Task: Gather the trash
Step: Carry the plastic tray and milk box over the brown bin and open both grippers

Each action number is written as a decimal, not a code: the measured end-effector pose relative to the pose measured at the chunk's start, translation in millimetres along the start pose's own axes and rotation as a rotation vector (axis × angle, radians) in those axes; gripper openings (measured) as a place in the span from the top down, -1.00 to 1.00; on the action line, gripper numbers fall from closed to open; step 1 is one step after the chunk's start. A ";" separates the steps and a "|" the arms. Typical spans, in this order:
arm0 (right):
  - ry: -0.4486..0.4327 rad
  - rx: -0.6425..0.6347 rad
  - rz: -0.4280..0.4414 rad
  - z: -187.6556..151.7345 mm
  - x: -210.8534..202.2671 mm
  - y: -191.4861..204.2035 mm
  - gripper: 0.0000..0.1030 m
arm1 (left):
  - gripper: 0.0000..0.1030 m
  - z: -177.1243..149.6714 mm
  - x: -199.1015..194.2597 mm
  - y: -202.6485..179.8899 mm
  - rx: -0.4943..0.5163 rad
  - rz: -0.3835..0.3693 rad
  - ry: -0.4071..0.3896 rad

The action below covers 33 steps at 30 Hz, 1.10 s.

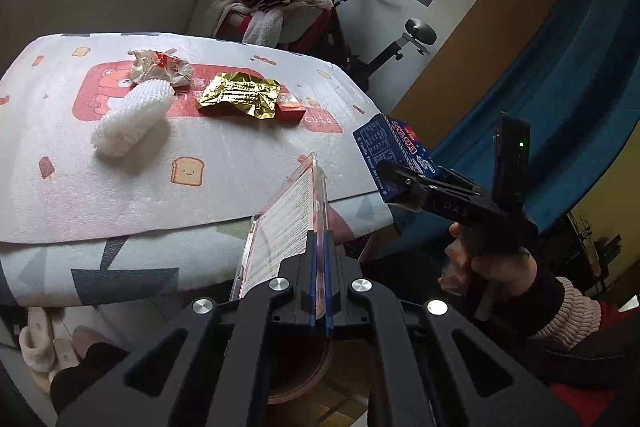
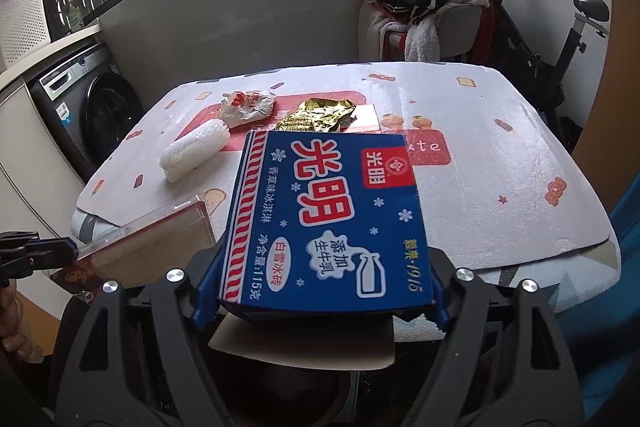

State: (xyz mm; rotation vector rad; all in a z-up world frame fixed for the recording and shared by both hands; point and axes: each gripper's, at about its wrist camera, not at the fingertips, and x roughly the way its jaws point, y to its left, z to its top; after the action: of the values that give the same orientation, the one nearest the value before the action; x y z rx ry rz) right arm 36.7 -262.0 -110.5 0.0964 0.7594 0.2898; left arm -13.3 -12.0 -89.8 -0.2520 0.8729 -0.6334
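Left tongs (image 1: 319,291): nearest us, pinched narrow on a clear plastic case (image 1: 286,223) with a printed insert, held off the tabletop edge.
Right tongs (image 2: 320,301): spread wide, clamping a blue ice-cream carton (image 2: 326,223).
Risk: we judge the thin case could pivot or slip from its edge grip; the carton could crush.
Remaining trash: foam net sleeve (image 1: 132,121), crumpled wrapper (image 1: 160,67), gold foil packet (image 1: 239,95) lie on the tabletop (image 1: 120,187).
Room: washing machine (image 2: 90,115), exercise bike (image 2: 560,39), clothes-piled chair (image 2: 424,19).
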 end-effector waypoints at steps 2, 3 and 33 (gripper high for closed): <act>-0.003 0.001 0.000 -3.4 -5.2 0.3 -0.50 | 0.94 -8.7 0.8 -3.4 0.006 -0.014 0.022; -0.004 0.002 0.001 -4.9 -7.3 0.7 -0.50 | 0.94 -13.2 1.1 -4.7 0.006 -0.023 0.031; 0.145 -0.041 0.057 -74.4 24.8 17.5 -0.50 | 0.13 -49.2 35.1 14.8 0.084 0.161 0.004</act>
State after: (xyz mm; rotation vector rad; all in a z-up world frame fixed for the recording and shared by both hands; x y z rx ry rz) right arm -1.5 -239.4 -177.4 0.0584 0.8951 0.3696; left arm -28.7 -19.4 -149.6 -0.1034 0.8584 -0.5190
